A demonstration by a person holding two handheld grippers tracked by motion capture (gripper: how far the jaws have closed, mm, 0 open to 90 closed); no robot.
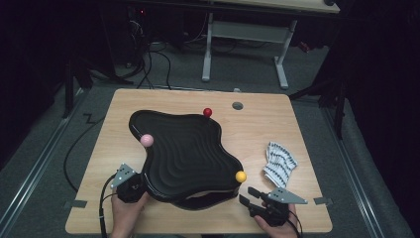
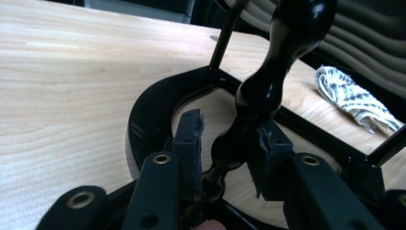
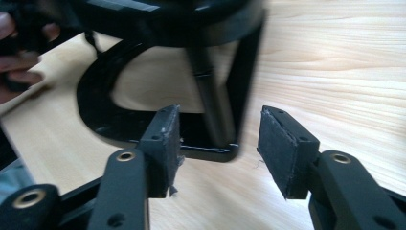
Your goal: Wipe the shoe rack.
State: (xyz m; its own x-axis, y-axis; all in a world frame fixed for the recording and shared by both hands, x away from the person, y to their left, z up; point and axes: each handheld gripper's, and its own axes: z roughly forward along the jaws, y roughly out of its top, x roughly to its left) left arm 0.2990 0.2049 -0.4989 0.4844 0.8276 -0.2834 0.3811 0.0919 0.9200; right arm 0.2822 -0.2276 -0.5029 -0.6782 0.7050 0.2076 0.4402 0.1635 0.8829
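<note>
Your left gripper [image 2: 225, 143] clamps the black tray's [image 1: 183, 153] wavy rim at its seven o'clock edge. Your right gripper [image 1: 250, 196] waits at five o'clock, jaws apart. The tray sits mid-table [image 1: 277, 124] with nothing in it, three balls [image 1: 146, 140] on its rim.

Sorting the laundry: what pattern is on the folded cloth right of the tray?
White with black stripes; the cloth shows best in the high view.

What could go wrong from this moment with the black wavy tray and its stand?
1. The left gripper grips only the black tray at its wavy edge, so the tray may tip or slip.
2. The yellow ball, pink ball and red ball sit at the rim and may roll off.
3. The open right gripper nears the stand frame and may knock it.
</note>
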